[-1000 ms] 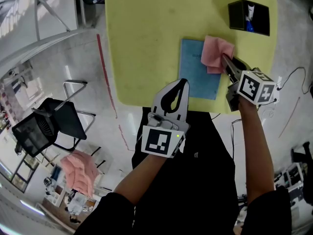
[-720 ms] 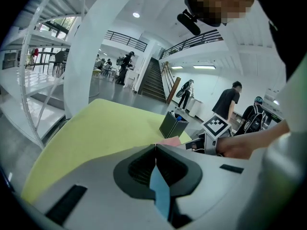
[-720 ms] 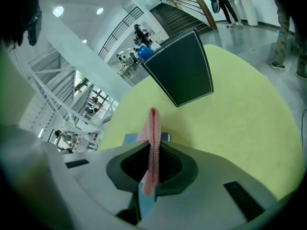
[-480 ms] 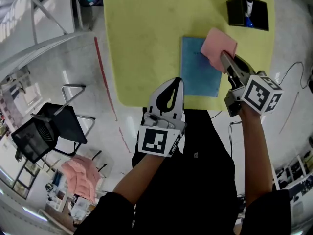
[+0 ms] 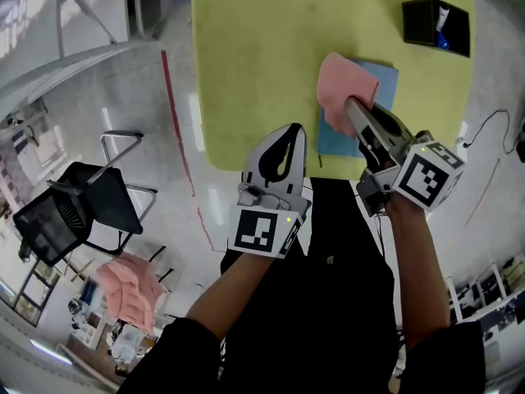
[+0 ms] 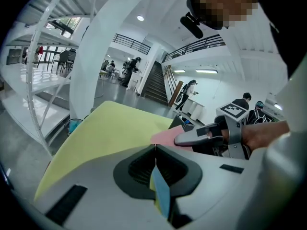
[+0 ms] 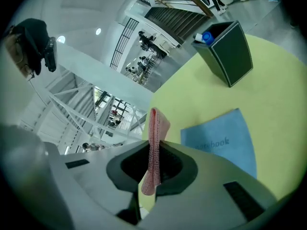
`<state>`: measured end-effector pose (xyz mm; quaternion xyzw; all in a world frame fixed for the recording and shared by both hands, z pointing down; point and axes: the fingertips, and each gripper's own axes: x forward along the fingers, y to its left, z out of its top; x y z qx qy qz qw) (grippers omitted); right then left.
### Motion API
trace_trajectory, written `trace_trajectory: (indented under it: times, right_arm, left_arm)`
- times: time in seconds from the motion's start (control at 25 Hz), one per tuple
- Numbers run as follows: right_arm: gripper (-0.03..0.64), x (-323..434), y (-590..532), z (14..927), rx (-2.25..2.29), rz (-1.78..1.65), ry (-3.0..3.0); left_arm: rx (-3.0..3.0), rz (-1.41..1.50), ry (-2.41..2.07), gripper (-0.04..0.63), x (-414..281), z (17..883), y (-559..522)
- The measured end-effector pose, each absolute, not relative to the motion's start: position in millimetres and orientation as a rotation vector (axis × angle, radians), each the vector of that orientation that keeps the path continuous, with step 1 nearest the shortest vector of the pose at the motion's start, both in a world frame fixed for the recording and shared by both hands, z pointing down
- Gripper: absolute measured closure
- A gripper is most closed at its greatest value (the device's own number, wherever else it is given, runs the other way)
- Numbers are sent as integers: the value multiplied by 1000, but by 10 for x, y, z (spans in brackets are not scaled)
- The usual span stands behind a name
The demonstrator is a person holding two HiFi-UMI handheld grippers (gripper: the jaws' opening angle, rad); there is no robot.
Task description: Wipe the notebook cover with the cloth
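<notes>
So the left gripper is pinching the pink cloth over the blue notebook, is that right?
No, it's the right gripper that pinches the pink cloth over the blue notebook. The right gripper view shows the cloth clamped between its jaws.

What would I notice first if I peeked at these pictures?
The bright pink cloth pops out first: the right tool pinches it over the left side of the blue notebook on the big yellow-green table. Next you'd spot the left tool, shut with nothing in it, by the table's near edge, and a black box at the far right corner.
</notes>
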<state>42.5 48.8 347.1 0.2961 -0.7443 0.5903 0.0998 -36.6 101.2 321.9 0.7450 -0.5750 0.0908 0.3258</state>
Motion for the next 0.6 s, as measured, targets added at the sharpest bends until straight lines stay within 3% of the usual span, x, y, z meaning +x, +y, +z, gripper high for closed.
trace_trajectory:
  times: [0.6]
  right_arm:
    - [575, 185, 985, 4158, 801, 1707, -2023]
  left_arm:
    - [1928, 206, -1526, 578, -715, 3204, 1140]
